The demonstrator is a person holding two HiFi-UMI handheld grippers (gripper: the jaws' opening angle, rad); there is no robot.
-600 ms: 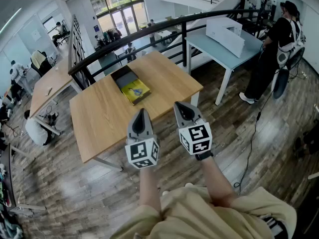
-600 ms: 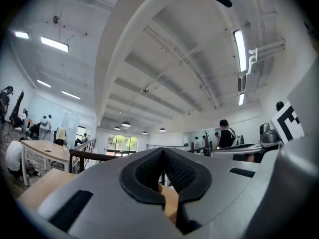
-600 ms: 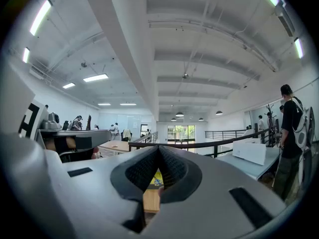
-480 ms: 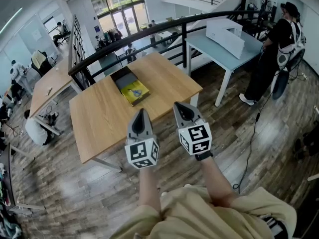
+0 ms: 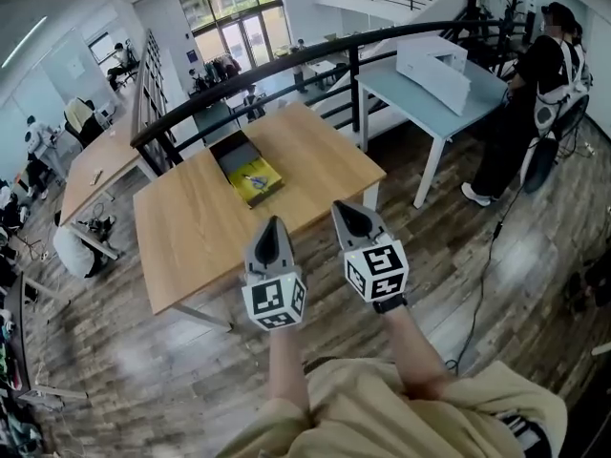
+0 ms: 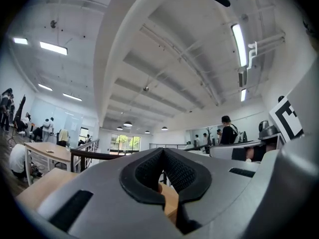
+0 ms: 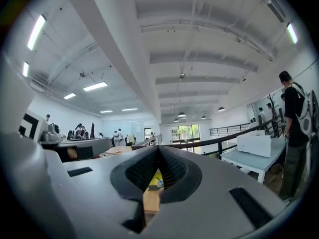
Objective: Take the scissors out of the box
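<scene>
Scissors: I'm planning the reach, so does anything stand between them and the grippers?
Nothing visible does. The scissors lie in the open box on the table; only bare tabletop separates it from the left gripper and right gripper, both shut and empty.

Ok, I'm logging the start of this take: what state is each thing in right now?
Box: open, lying on the table.
Scissors: still inside the box.
Left gripper: shut, empty.
Right gripper: shut, empty.
</scene>
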